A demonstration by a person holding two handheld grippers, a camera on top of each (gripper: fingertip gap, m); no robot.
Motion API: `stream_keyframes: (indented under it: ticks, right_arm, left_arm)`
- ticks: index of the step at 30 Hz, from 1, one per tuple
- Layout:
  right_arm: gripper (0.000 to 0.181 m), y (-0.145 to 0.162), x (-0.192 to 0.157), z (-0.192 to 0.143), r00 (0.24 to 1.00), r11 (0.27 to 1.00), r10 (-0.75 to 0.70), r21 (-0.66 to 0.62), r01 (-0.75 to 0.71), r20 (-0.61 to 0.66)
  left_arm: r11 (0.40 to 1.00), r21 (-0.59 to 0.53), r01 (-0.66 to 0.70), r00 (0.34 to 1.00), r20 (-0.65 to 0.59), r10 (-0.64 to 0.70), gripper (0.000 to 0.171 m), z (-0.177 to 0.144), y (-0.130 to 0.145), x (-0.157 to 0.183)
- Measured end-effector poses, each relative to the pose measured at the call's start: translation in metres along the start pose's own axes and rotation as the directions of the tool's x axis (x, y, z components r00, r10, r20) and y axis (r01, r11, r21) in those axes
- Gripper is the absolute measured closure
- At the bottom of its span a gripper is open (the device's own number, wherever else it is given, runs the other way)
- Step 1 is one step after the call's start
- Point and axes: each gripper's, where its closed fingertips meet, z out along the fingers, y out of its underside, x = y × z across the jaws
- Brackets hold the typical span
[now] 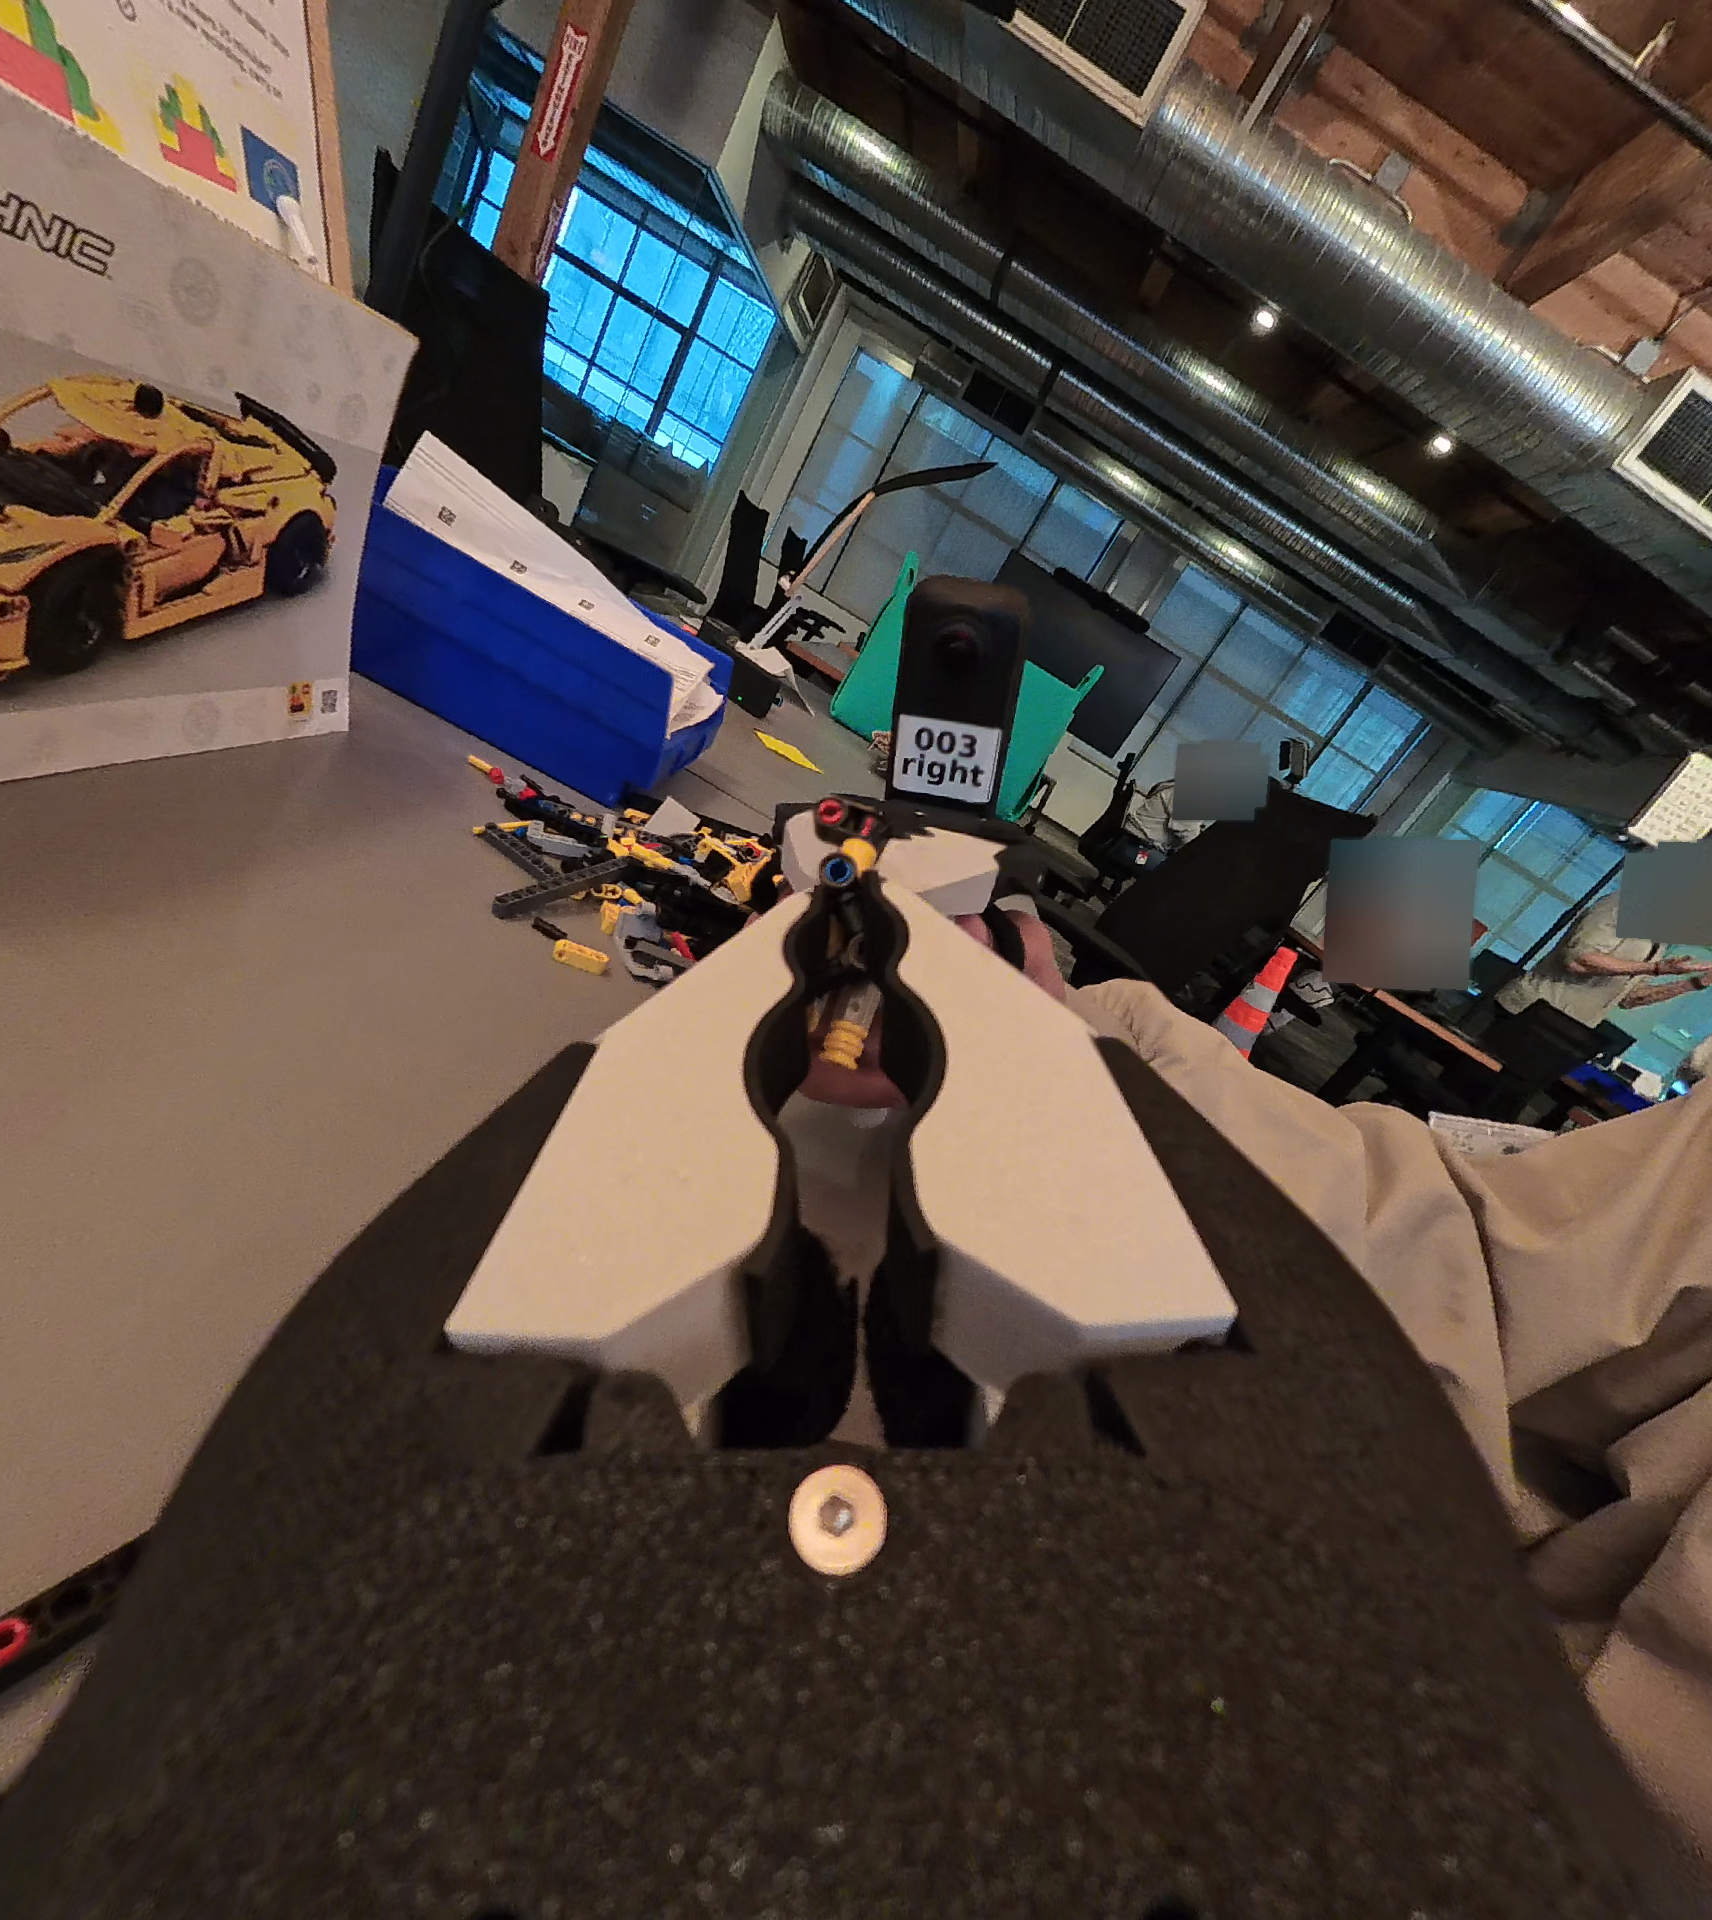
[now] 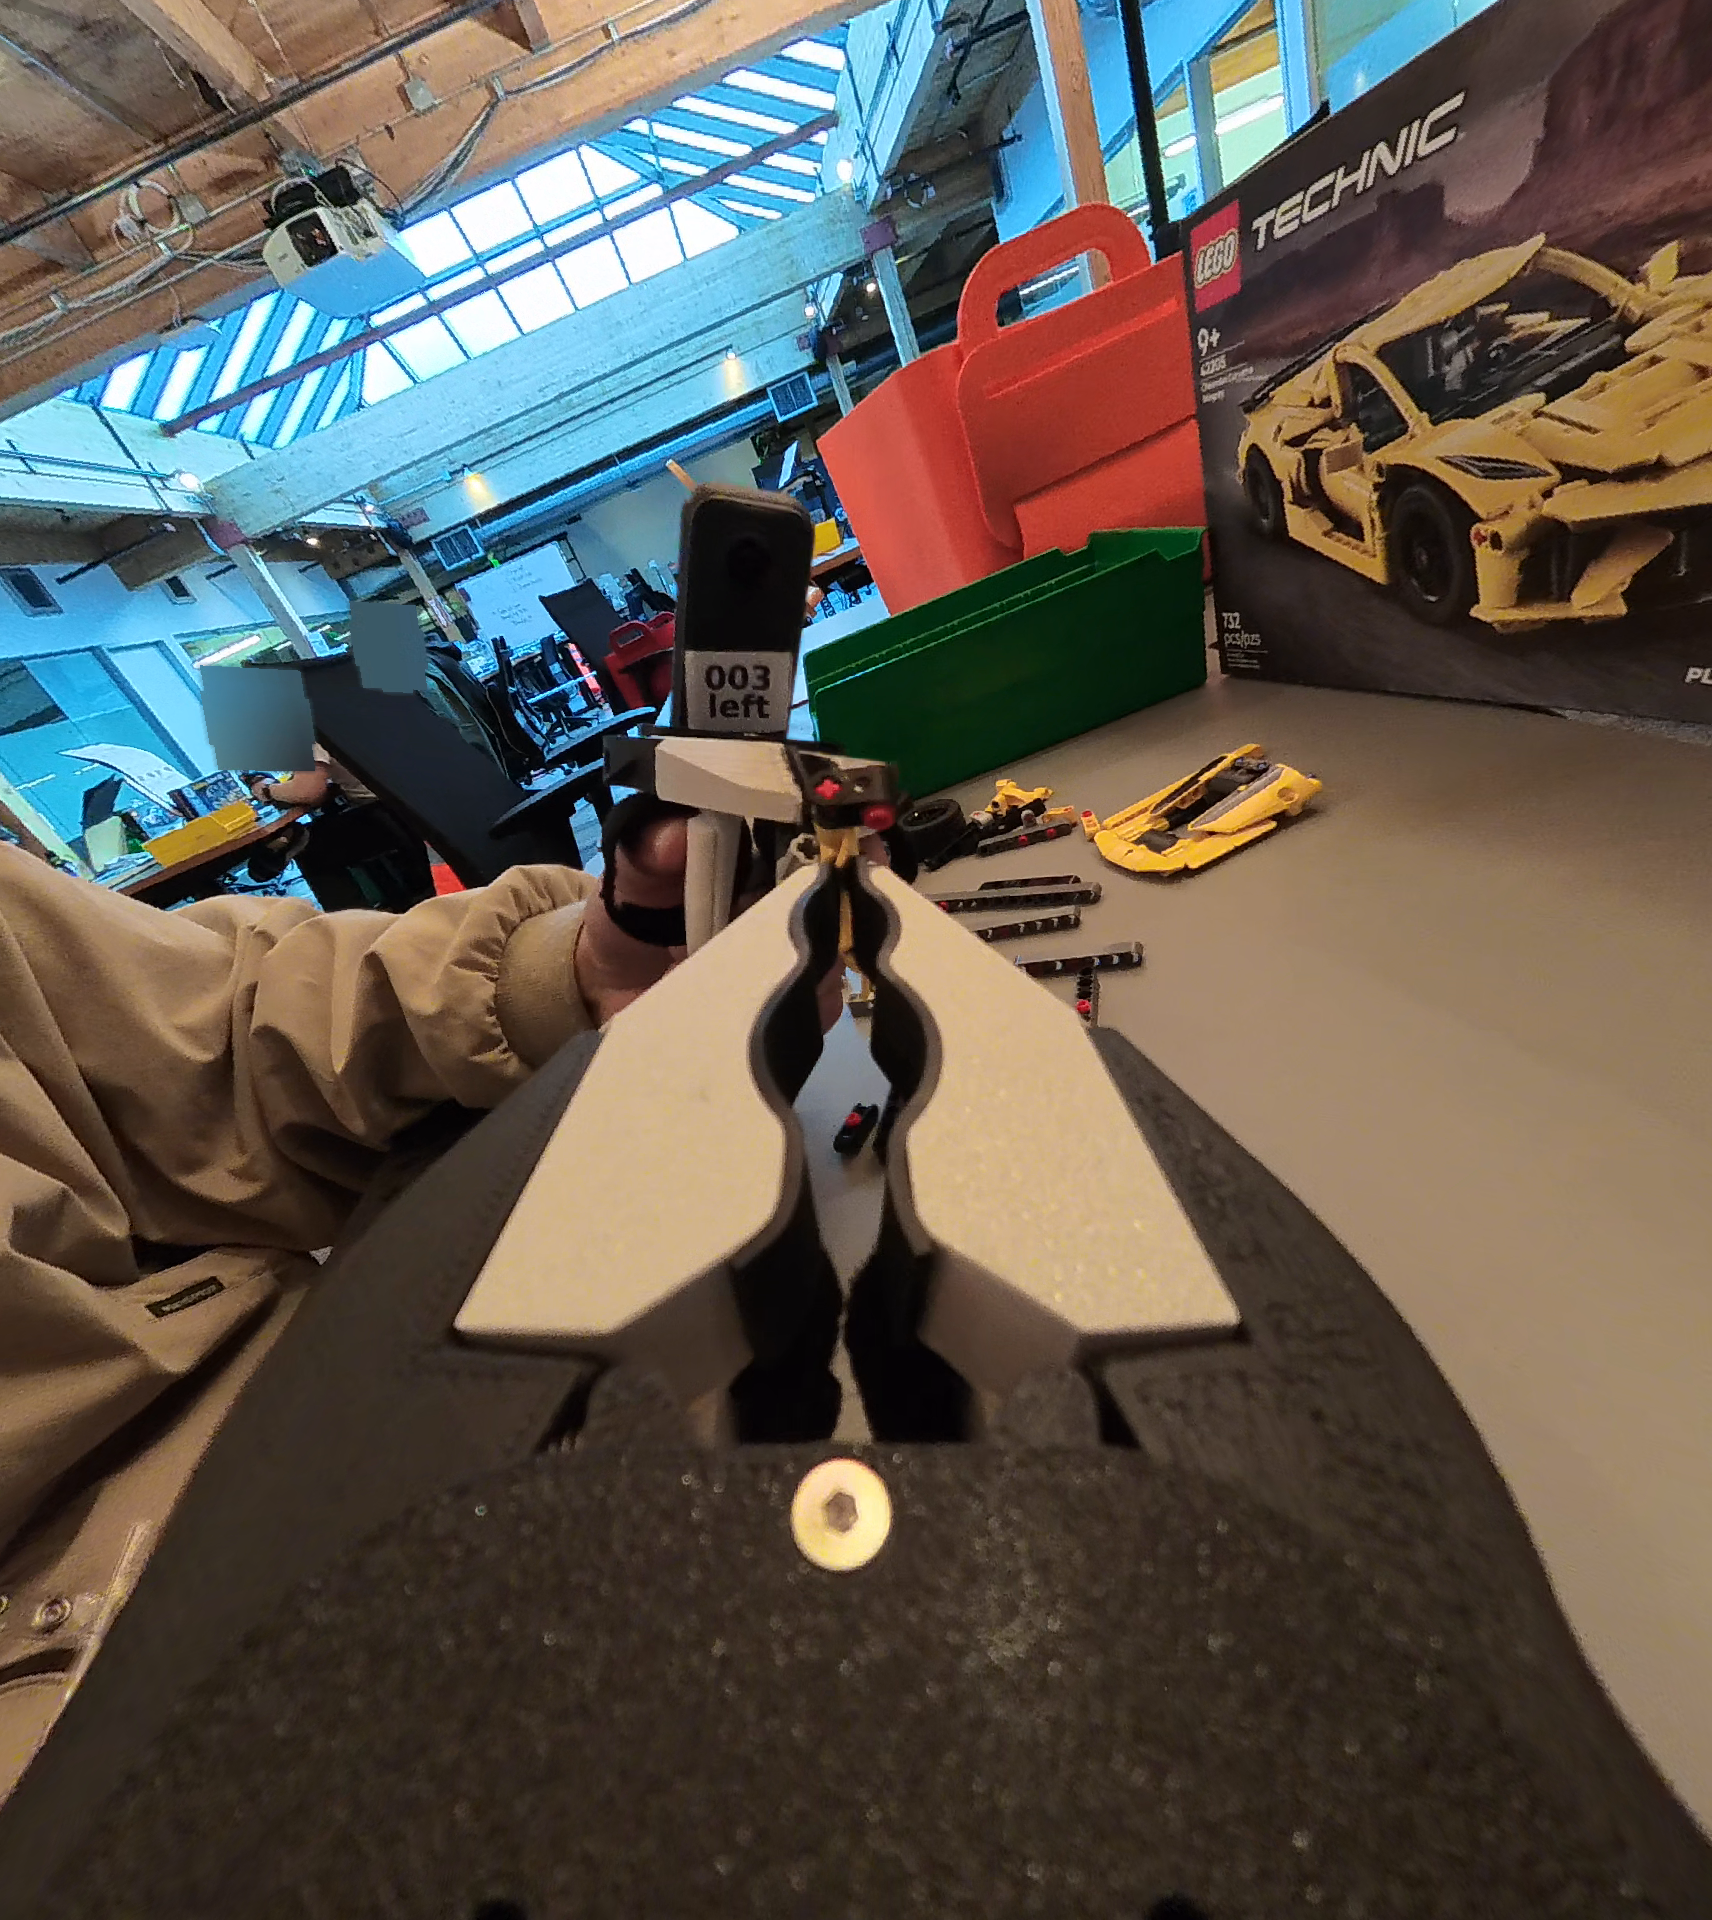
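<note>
My left claw (image 1: 844, 914) and right claw (image 2: 844, 894) meet tip to tip above the grey desk (image 1: 156, 987), each pinched narrow on the same small brick assembly (image 1: 847, 971) of black, yellow, red and blue parts, held between them in the air. Behind that assembly, from my left camera, a loose pile of bricks (image 1: 613, 873) lies on the desk before a blue bin (image 1: 509, 644) and a car-model box (image 1: 104, 499). From my right camera, past the assembly, I see a yellow car panel (image 2: 1205, 805), black beams (image 2: 1023, 904) and a green bin (image 2: 1008, 655).
</note>
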Motion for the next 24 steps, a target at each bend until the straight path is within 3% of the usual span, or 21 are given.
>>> stream_keyframes:
  ticks: [7,11,13,17,24]
  right_arm:
    - [0.180,0.002,0.000,0.000,1.000,1.000,-0.002,-0.016,0.002,-0.012]
    - [0.178,-0.002,0.001,0.001,0.999,0.999,0.031,0.039,-0.030,-0.011]
    - [0.159,0.000,0.001,0.006,1.000,0.999,0.013,0.053,-0.013,-0.013]
    - [0.147,0.005,0.000,0.016,1.000,0.999,-0.004,0.038,0.005,-0.024]
    - [0.165,0.005,0.003,0.011,0.999,0.999,0.036,0.031,-0.036,-0.003]
  left_arm:
    - [1.000,-0.009,-0.020,1.000,0.018,0.020,0.168,-0.001,0.000,-0.001]
    - [0.994,0.065,0.082,0.996,-0.025,-0.081,0.167,-0.001,-0.004,-0.004]
    - [0.981,0.123,0.150,0.988,-0.038,-0.147,0.166,-0.005,-0.010,-0.011]
    - [0.972,0.135,0.193,0.981,-0.041,-0.189,0.166,-0.004,-0.009,-0.014]
    - [0.979,0.081,0.188,0.982,-0.039,-0.185,0.166,0.003,-0.002,-0.011]
